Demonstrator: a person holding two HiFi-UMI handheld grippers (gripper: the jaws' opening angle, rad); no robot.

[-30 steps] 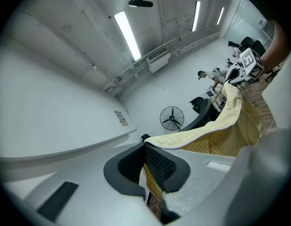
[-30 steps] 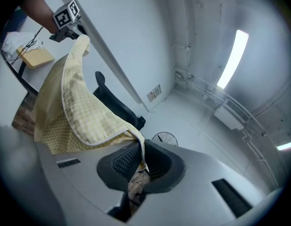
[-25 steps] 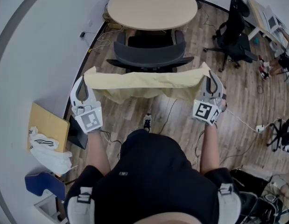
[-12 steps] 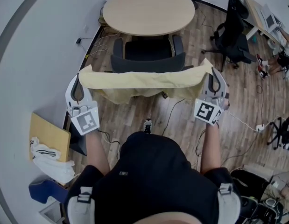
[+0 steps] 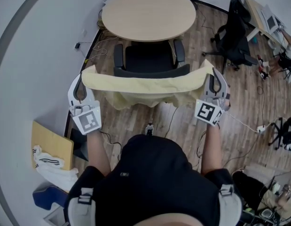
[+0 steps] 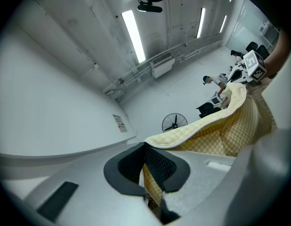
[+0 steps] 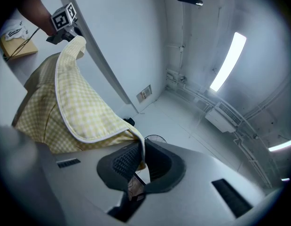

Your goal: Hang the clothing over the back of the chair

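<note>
Left gripper: my left gripper (image 5: 81, 84) has its jaws pressed together on the left corner of the garment, with the checked fabric caught between the dark pads.
Right gripper: the right gripper (image 5: 214, 81) is clamped the same way on the opposite corner, and the hem runs out of its jaws.
Garment: a pale yellow checked garment (image 5: 145, 86) is held in the air between the two grippers. Its top edge is stretched almost straight and the rest sags below.
Why this hold: with one corner in each gripper, the fabric stays spread wide and flat, so it can go over a rail as a sheet rather than a bundle.
Chair: a dark office chair (image 5: 150, 60) is tucked under the round table (image 5: 147, 11) with its back towards me. In the head view the garment overlaps the top of the back, but I cannot tell whether they touch.
Step, as I judge it: approach; nothing is draped yet.
Next: I would carry the top edge past the back, lower it, then let go.
Risk: if too little fabric goes over the far side, the garment may slide off.
</note>
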